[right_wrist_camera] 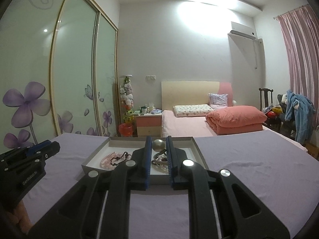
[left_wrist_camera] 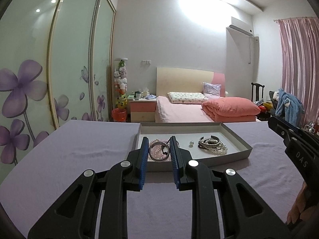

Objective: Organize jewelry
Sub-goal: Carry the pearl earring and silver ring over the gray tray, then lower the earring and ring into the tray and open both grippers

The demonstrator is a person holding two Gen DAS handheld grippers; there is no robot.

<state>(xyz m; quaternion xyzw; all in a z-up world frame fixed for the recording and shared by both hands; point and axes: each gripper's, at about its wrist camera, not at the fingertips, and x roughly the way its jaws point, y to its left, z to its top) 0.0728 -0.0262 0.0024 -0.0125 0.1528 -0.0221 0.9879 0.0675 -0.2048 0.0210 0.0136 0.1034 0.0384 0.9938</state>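
A shallow grey tray point(left_wrist_camera: 237, 134) lies on the purple cloth. In the left wrist view my left gripper point(left_wrist_camera: 159, 141) is shut on a silver bangle point(left_wrist_camera: 159, 151), held upright over pink pearl strands and dark beads at the tray's left. Silver bangles and a white pearl string point(left_wrist_camera: 213, 145) lie at the tray's right, with a small pearl point(left_wrist_camera: 191, 143) between. In the right wrist view my right gripper point(right_wrist_camera: 158, 140) is shut on a large grey pearl point(right_wrist_camera: 158, 145) above the bangles point(right_wrist_camera: 159, 160). Pink pearls and dark beads point(right_wrist_camera: 114, 158) lie to the left in the tray point(right_wrist_camera: 95, 151).
The tray sits on a table covered with purple cloth point(left_wrist_camera: 79, 155). Behind it are a pink bed point(left_wrist_camera: 189, 109), a nightstand point(left_wrist_camera: 142, 110), a flowered wardrobe point(left_wrist_camera: 49, 69) on the left, and a chair with blue clothes point(left_wrist_camera: 287, 105) on the right.
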